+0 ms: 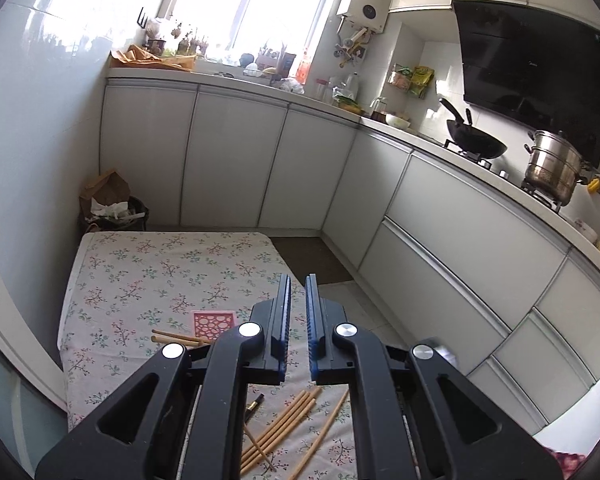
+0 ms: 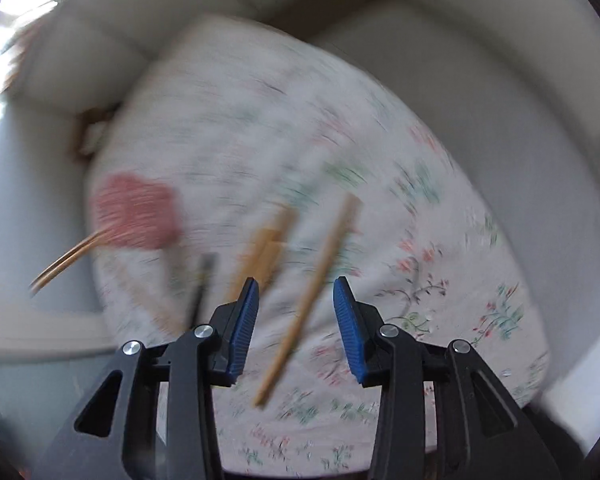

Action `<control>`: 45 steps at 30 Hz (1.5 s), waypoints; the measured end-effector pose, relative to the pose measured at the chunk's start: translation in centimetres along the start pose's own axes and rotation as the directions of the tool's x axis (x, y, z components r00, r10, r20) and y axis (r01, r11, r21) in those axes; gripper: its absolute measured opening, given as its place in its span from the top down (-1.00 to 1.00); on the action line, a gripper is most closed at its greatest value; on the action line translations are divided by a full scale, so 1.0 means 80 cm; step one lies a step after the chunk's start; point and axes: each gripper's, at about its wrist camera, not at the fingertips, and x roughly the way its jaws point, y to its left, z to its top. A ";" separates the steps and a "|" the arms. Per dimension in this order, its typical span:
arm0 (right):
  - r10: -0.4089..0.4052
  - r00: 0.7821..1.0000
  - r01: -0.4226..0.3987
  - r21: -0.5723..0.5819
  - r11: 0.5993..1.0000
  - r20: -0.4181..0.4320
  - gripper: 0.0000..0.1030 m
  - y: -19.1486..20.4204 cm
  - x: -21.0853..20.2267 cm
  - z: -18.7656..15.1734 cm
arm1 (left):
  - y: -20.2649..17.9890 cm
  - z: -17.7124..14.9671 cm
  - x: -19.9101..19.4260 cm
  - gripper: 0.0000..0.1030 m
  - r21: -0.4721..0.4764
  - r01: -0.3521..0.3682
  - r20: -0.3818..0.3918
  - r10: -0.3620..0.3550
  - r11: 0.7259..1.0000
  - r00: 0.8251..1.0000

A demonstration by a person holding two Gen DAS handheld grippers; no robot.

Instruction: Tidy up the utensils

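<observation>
The bamboo chopsticks [image 1: 284, 424] lie loose on the floral cloth [image 1: 148, 276] that covers the tabletop, most of them in a rough fan close under your left gripper [image 1: 298, 292], with a dark chopstick [image 1: 254, 404] just beside that bundle. Two more chopsticks [image 1: 176, 338] rest apart from the rest, touching the near edge of a pink perforated holder [image 1: 213, 322] that lies flat on the cloth. Your left gripper hovers above the fan with its fingers all but closed and nothing between them. In the right wrist view, which is heavily blurred, your right gripper [image 2: 296, 300] points steeply down at the cloth with its fingers parted; a single chopstick [image 2: 312, 296] lies on the cloth in line with the gap, and neither blue pad touches it. A small bundle [image 2: 264, 252] lies just to the left of it, and the pink holder [image 2: 140, 212] shows as a smear farther left. Beyond the tabletop stand white cabinets [image 1: 228, 160], a wok [image 1: 476, 140] and a steel pot [image 1: 552, 168] on the stove, and a full waste bin [image 1: 116, 208] in the corner.
</observation>
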 end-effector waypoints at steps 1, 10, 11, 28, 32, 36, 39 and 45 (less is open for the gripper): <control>-0.014 1.000 0.014 0.022 1.000 -0.001 0.22 -0.003 0.010 0.004 | 0.001 0.000 -0.001 0.86 0.001 0.004 0.002 -0.004 1.000 1.000; -0.120 0.992 0.119 0.037 0.992 0.041 0.30 0.031 0.059 0.045 | 0.020 -0.010 0.000 0.85 0.015 -0.011 -0.015 0.012 1.000 1.000; -0.130 0.990 0.129 0.029 0.991 0.047 0.58 0.036 0.061 0.047 | 0.026 -0.015 0.004 0.85 0.004 -0.020 -0.031 0.020 1.000 0.999; 0.061 0.976 -0.053 -0.043 0.998 0.208 0.89 -0.011 0.034 -0.003 | 0.117 -0.142 0.220 -0.44 -0.195 -0.347 -0.472 0.222 0.917 0.853; 0.095 0.974 -0.079 -0.082 0.993 0.206 0.89 -0.004 0.027 -0.009 | 0.121 -0.147 0.246 -0.33 -0.165 -0.402 -0.456 0.292 0.901 0.841; 0.120 0.968 -0.093 -0.128 0.987 0.221 0.89 0.004 0.016 -0.018 | 0.129 -0.151 0.264 0.59 -0.145 -0.423 -0.478 0.311 0.895 0.822; 0.140 0.961 -0.104 -0.159 0.982 0.237 0.89 0.010 0.004 -0.026 | 0.127 -0.156 0.251 0.85 -0.146 -0.385 -0.462 0.281 0.911 0.841; 0.196 0.939 -0.136 -0.221 0.966 0.281 0.89 0.017 -0.030 -0.048 | 0.086 -0.151 0.182 0.87 -0.085 -0.288 -0.350 0.242 0.954 0.905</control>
